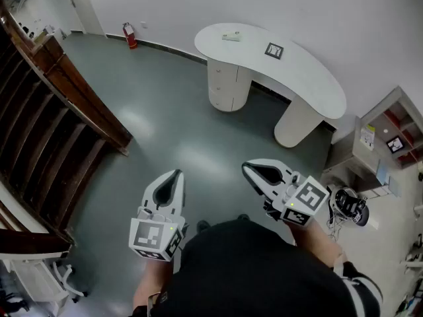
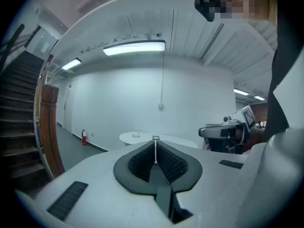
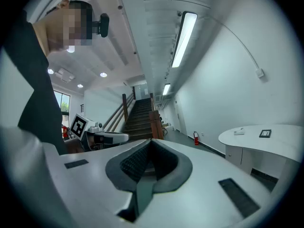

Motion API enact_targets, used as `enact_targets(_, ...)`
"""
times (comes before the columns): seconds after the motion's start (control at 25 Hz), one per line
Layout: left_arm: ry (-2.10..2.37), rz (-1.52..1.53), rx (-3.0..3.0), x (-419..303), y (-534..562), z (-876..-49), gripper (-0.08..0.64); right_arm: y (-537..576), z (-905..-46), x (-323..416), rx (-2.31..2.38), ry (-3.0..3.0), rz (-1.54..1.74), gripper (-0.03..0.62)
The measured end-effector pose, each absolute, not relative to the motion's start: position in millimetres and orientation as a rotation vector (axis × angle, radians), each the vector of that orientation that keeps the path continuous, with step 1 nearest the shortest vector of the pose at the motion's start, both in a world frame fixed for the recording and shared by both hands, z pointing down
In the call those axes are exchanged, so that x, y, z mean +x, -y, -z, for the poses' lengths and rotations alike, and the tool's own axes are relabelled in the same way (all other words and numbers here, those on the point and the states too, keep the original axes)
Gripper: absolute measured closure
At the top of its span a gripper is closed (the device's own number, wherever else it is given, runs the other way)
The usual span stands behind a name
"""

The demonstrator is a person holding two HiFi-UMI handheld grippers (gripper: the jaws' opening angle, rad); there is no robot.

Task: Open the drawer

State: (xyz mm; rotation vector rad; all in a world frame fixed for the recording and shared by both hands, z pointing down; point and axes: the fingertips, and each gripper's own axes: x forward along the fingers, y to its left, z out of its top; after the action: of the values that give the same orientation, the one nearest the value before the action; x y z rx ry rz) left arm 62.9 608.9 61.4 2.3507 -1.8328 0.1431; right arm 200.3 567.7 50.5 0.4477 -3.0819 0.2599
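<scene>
Jaws of the left hand-held gripper (image 1: 176, 174) and right hand-held gripper (image 1: 246, 168) are closed, empty, well apart from the white worktop (image 1: 301, 74).

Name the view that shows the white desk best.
The head view: the whole desk, top and both pedestals, shows from above. The right gripper view catches one end; the left gripper view, a distant sliver.

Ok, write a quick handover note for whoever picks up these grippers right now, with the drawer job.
Left gripper: jaws shut, empty.
Right gripper: jaws shut, empty.
Both are held in front of the person, well short of the white desk.
The drawer unit stands under the desk's left end; its drawers look closed.
Done: nothing yet.
Left: walk over, grip a drawer front, pull it open.
</scene>
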Motion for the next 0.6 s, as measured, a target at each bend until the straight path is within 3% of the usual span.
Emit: enact_targets(0.6, 1.850, -0.140, 2.364, -0.8, -650.3, -61.0, 0.541, -601.5, -41.8, 133.7, 0.415, 3.128, -0.287, 0.580)
